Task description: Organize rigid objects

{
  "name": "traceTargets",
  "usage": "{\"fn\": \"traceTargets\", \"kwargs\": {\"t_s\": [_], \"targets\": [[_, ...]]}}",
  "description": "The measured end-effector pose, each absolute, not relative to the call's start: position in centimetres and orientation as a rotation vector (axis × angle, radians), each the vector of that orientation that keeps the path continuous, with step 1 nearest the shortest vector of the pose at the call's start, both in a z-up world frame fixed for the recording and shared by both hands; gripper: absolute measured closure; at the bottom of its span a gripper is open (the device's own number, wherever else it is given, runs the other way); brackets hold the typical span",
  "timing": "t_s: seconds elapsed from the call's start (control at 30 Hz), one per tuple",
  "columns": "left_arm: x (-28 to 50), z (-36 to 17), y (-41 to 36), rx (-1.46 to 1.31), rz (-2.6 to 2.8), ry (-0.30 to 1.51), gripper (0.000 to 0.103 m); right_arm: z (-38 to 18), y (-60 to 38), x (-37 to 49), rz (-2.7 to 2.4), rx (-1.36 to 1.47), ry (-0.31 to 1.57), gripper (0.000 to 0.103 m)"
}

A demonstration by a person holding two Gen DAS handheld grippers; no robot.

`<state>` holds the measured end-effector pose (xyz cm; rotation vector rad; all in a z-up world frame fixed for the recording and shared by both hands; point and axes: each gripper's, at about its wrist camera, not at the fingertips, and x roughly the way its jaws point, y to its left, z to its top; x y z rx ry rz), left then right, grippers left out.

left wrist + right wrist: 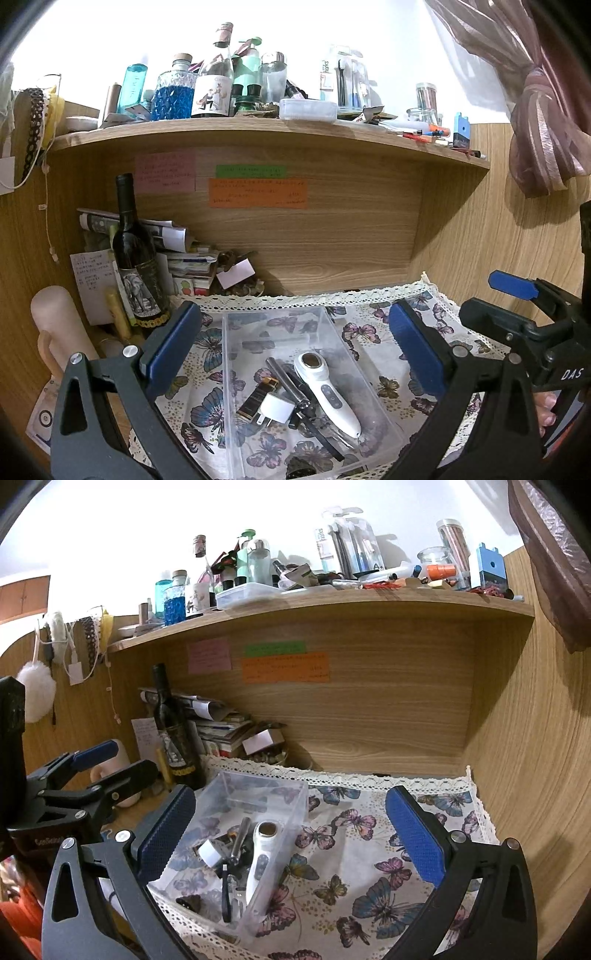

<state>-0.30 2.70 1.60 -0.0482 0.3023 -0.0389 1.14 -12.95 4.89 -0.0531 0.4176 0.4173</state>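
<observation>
A clear plastic bin [258,321] sits on a butterfly-print cloth [373,332]. Inside lie a white handheld device [328,393], a white plug adapter [275,408], a metal tube [286,380] and a dark gold-trimmed case [256,400]. My left gripper [295,354] is open and empty, its jaws straddling the bin from above. My right gripper [291,838] is open and empty, to the right of the bin [291,794], which holds the white device [260,860] and adapter [210,853]. The right gripper also shows in the left wrist view [517,295].
A dark wine bottle [135,254] stands at the back left beside stacked papers [184,258]. A beige cylinder [55,325] stands far left. The wooden shelf [258,127] above carries bottles and jars. Wooden walls close in the back and right. A curtain [535,110] hangs at the right.
</observation>
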Motion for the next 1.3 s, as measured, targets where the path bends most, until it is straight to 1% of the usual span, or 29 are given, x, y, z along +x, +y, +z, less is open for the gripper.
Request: {"fn": "traceTargets", "kwargs": {"t_s": [1.3], "targets": [[-0.03, 1.46, 1.99, -0.039, -0.068, 0.316, 0.000, 4.72, -13.30, 1.13, 0.383, -0.057, 0.403, 0.000]]}}
